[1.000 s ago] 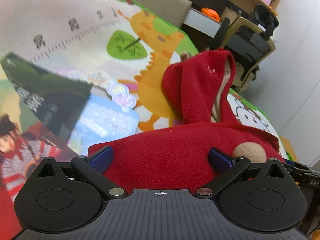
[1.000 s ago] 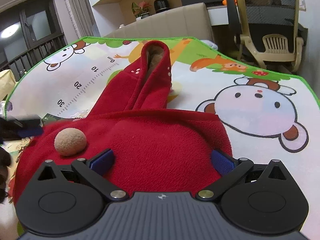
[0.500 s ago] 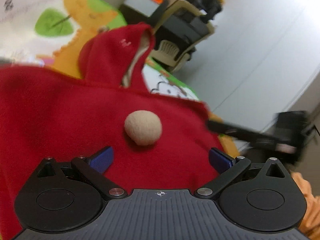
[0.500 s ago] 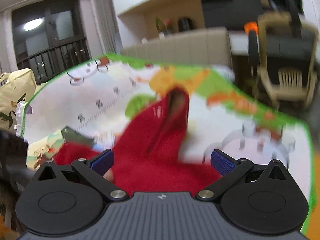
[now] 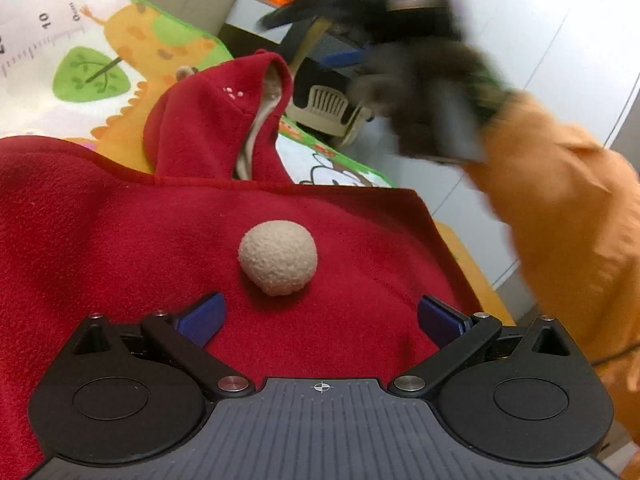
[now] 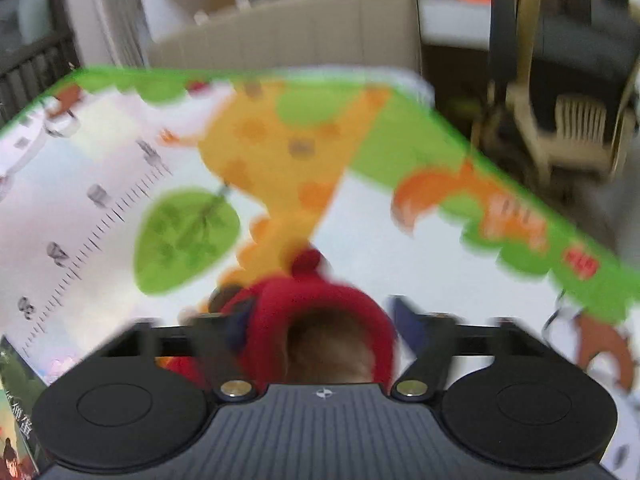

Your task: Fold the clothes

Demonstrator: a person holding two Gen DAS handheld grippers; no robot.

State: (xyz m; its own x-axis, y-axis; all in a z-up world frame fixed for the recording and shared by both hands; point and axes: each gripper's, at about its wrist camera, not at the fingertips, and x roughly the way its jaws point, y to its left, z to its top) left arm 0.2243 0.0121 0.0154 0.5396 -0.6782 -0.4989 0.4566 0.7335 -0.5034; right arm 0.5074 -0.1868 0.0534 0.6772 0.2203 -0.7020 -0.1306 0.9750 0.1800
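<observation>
A red fleece hooded garment (image 5: 120, 240) lies on the play mat with a beige pompom (image 5: 278, 262) on its body. My left gripper (image 5: 320, 316) hovers open just over the fleece, the pompom a little ahead of its fingers. The hood (image 5: 216, 120) points away from it. In the blurred right wrist view the hood (image 6: 320, 308) sits between the jaws of my right gripper (image 6: 322, 320), which are closing around its sides. A dark-gloved hand (image 5: 432, 100) with an orange sleeve (image 5: 560, 208) carries that gripper above the hood.
The cartoon play mat (image 6: 300, 152) with a printed ruler stretches ahead, its green border (image 6: 500, 168) marking the far edge. A beige sofa back (image 6: 288, 28) and an office chair (image 6: 572, 80) stand beyond. A picture book (image 6: 16, 420) lies at the left.
My right gripper swept forward from the garment's body to the hood, and its jaws narrowed around it. My left gripper swung right, bringing the pompom to the middle of its view.
</observation>
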